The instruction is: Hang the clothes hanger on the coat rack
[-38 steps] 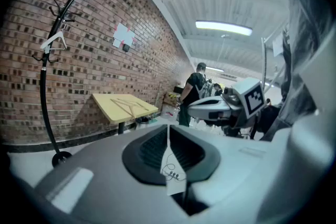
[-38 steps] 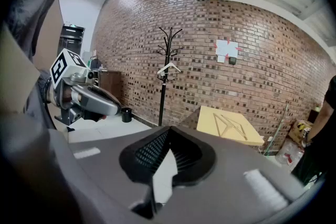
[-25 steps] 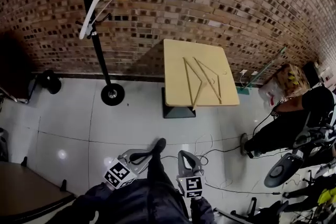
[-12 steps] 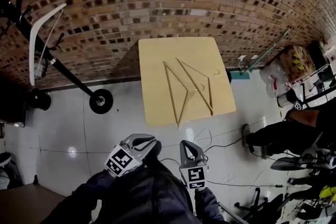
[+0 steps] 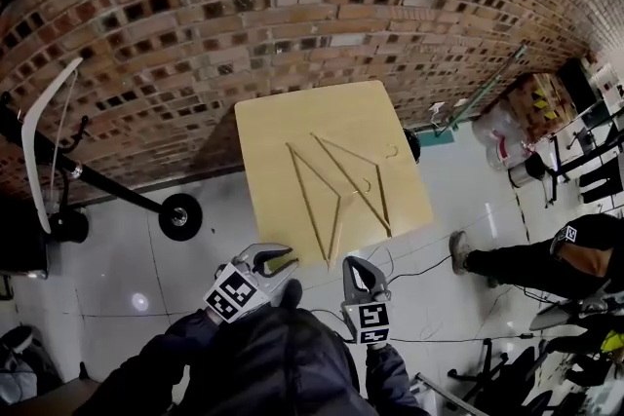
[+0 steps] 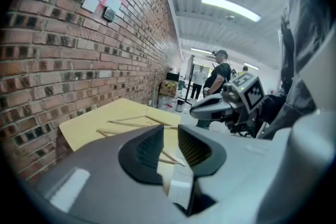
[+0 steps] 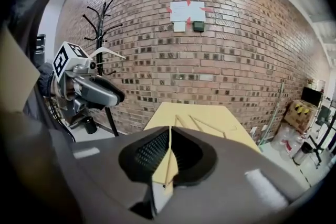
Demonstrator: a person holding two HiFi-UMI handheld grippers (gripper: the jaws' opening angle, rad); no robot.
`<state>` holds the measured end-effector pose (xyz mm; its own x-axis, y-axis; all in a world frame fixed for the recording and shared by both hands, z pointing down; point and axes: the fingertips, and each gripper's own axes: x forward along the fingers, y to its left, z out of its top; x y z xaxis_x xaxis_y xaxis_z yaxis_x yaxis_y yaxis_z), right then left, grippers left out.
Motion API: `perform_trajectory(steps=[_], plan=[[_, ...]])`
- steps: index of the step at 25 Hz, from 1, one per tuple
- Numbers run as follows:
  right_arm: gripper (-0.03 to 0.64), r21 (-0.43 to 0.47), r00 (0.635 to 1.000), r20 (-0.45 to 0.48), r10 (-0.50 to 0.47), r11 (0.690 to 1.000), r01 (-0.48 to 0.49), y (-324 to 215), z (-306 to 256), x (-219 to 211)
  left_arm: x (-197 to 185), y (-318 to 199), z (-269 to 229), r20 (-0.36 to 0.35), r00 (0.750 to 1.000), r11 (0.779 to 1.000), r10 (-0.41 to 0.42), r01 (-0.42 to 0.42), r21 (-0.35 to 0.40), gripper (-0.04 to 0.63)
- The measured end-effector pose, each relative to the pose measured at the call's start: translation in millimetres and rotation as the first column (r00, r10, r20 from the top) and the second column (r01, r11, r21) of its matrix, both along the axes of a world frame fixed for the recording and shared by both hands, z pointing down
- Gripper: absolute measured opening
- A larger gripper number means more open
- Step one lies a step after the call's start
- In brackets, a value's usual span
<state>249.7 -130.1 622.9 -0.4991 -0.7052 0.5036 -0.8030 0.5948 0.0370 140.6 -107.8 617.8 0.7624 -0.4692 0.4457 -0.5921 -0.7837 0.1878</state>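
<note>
Two wooden clothes hangers (image 5: pixel 338 182) lie flat side by side on a small yellow table (image 5: pixel 273 127) against the brick wall. The black coat rack (image 5: pixel 117 190) stands to the left, and a white hanger (image 5: pixel 37 149) hangs on it. My left gripper (image 5: pixel 275 257) hovers just short of the table's near edge; its jaws are opening with nothing between them. My right gripper (image 5: pixel 361 270) is beside it, shut and empty. The left gripper view shows the hangers (image 6: pixel 137 120) beyond its parted fingertips (image 6: pixel 157 136). The right gripper view shows the table (image 7: pixel 210 115) and the rack (image 7: pixel 103 23).
The rack's round base (image 5: pixel 180 215) sits on the tiled floor left of the table. A person (image 5: pixel 546 258) stands at the right among cables and chairs. Bags and a box (image 5: pixel 507 127) lie by the wall at the right.
Both grippers have moved forward to the table's near edge, and the table now looms larger. The left jaws have parted from shut. The right jaws stay shut.
</note>
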Motion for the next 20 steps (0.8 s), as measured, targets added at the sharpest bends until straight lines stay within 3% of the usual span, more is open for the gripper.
perform_trajectory(steps=[7,14,20], plan=[[0.084,-0.048,0.992,-0.003,0.128,0.991,-0.128,-31,0,-20,-26,-40,-9,-0.045,0.993,0.994,0.108,-0.108,0.005,0.104],[0.097,-0.088,0.975,-0.036,0.221,0.971,-0.224,-33,21,-28,-33,-65,-3,-0.069,0.978,0.98,0.197,-0.197,0.005,0.104],[0.097,-0.078,0.965,-0.044,0.258,0.962,-0.261,-50,17,-19,-28,-82,2,-0.085,0.972,0.975,0.218,-0.22,-0.018,0.106]])
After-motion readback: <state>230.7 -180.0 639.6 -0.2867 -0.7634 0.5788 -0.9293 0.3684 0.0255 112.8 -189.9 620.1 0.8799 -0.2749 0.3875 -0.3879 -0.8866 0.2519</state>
